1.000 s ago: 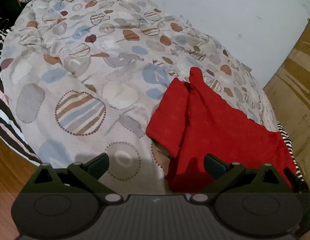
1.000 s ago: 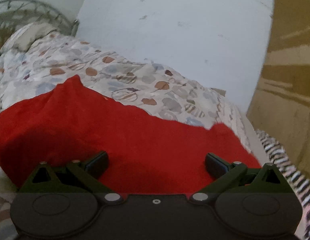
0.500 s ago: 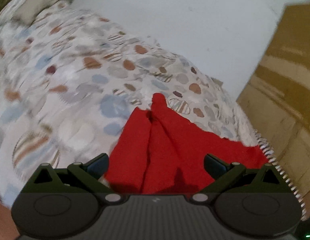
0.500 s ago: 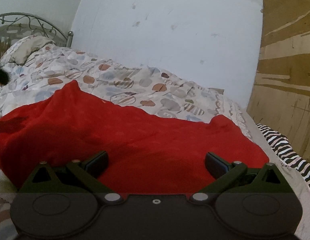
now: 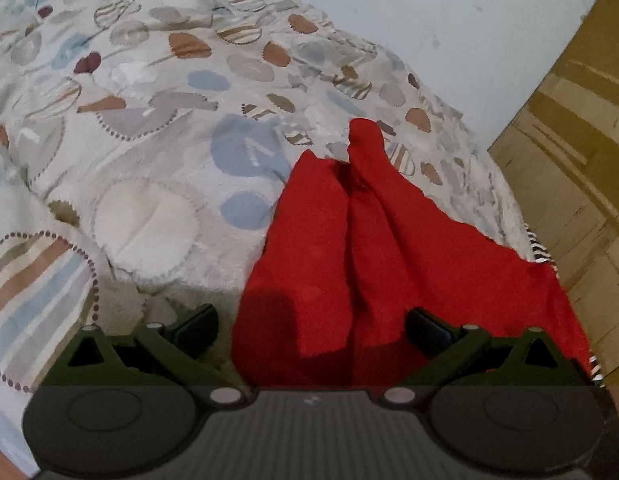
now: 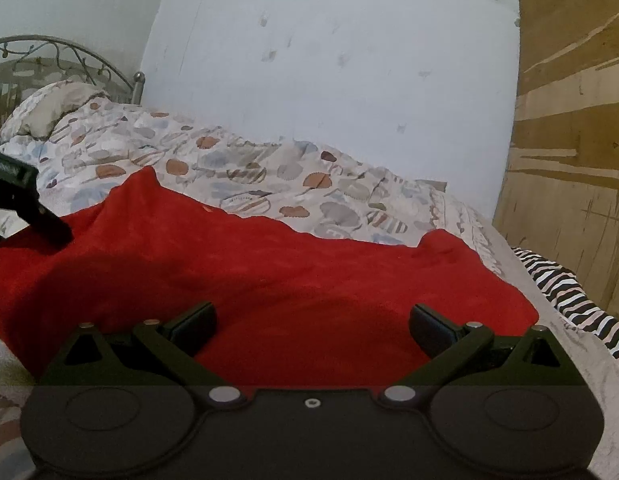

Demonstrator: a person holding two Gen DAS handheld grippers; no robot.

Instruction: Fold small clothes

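Both grippers — left gripper (image 5: 311, 320), right gripper (image 6: 311, 320) — hover spread wide over the red cloth (image 6: 269, 276); soft, light and floppy, it looks best pinched at its near corners.

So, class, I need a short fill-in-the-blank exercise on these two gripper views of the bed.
1. The cloth lying on the bed is coloured ____.
2. Both the left gripper and the right gripper have their jaws ____.
3. The bedspread is patterned, not ____.

Missing words: red; open; plain
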